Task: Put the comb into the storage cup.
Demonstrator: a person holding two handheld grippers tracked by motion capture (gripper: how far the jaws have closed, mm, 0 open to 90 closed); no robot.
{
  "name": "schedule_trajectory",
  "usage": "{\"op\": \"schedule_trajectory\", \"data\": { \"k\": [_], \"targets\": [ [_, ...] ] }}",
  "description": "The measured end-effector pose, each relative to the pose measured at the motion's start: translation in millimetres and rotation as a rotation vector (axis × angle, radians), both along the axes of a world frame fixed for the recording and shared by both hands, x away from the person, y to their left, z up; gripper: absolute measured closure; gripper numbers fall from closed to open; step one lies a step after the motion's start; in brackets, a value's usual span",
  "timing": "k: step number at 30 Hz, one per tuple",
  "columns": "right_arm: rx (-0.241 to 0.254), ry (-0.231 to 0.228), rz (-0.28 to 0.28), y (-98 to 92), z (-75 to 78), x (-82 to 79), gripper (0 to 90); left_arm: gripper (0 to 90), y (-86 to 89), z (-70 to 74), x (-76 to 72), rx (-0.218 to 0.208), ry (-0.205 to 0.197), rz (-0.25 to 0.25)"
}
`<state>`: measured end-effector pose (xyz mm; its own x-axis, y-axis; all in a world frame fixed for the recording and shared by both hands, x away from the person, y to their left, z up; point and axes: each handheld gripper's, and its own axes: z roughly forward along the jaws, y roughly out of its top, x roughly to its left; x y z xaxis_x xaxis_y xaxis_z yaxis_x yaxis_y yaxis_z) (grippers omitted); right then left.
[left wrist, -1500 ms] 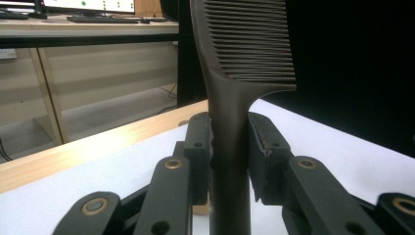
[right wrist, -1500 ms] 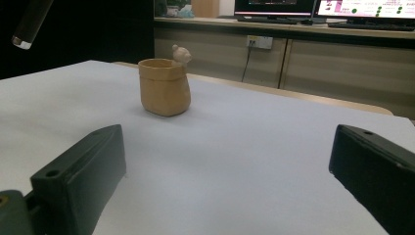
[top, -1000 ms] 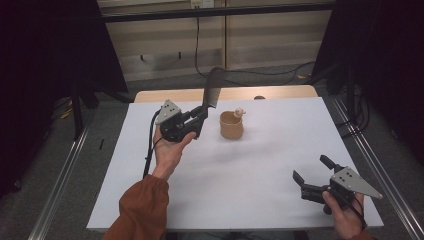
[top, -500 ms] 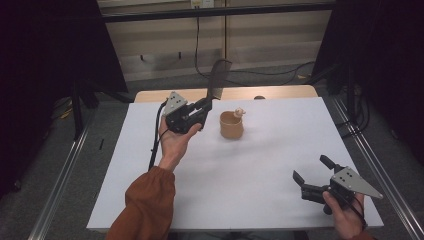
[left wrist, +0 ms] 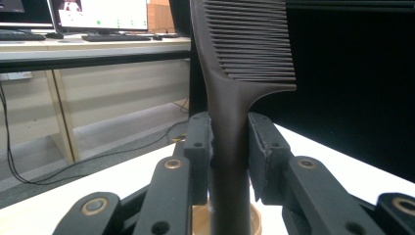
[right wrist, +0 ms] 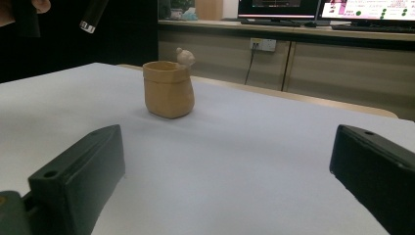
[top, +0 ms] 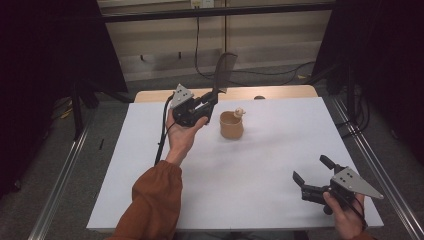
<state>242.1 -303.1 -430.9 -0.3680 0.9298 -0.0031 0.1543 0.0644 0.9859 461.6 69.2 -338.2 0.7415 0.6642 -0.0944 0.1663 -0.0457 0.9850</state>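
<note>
**Left gripper holds comb up beside the cup; right gripper idle, jaws apart**

High view: left gripper (top: 212, 97) is raised over the far left part of the table (top: 280, 165), jaws clamped on the handle of a dark comb (top: 223, 70). Comb points up and away, toothed end topmost, tilted slightly. Tan cup (top: 231, 125) stands upright on the white tabletop just to the right of that gripper, apart from it; a small pale figure sits on its far rim. Left hand (top: 181, 135) grips the tool from below, orange sleeve (top: 152, 200) at bottom. Right gripper (top: 312, 175) sits low at the near right corner, well apart from the cup, jaws spread, nothing between them.

Left gripper view: both pads press the comb (left wrist: 235, 98) handle from either side. Teeth run to the right at the top. Cup (left wrist: 254, 223) rim shows below, behind the handle.

Right gripper view: the two jaws stand wide apart at the frame's bottom corners, bare table (right wrist: 235, 161) between them. Cup (right wrist: 168, 88) stands ahead left of centre, figure on its right rim. Comb's handle end (right wrist: 93, 14) hangs in the top left corner, clear of the table.
</note>
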Motion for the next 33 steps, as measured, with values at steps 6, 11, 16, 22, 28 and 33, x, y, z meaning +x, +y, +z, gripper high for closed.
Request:
{"op": "schedule_trajectory", "data": {
  "k": [6,11,16,22,28,33],
  "targets": [
    [0.001,0.0,0.001,-0.3,0.3,-0.4,0.0,72.3,-8.0,-0.8,3.7,0.007,0.0,-0.007],
    [0.0,-0.003,0.005,-0.3,0.3,-0.5,0.0,72.3,-14.0,-3.1,3.2,-0.003,0.006,-0.017],
    [0.001,-0.003,0.004,-0.1,0.3,-0.5,0.0,72.4,-19.8,-5.9,6.5,0.004,0.003,-0.018],
    [0.001,-0.003,0.006,-0.2,0.2,-0.5,0.0,72.4,-25.5,-9.1,14.7,-0.015,0.004,-0.009],
    [0.006,0.0,0.003,-0.3,-0.1,-0.4,0.0,72.3,-31.4,-10.4,18.4,-0.011,-0.011,-0.016],
    [0.005,-0.006,0.005,-0.5,0.0,-0.7,0.0,72.4,-37.0,-12.6,25.2,-0.017,-0.017,-0.019]
  ]
}}
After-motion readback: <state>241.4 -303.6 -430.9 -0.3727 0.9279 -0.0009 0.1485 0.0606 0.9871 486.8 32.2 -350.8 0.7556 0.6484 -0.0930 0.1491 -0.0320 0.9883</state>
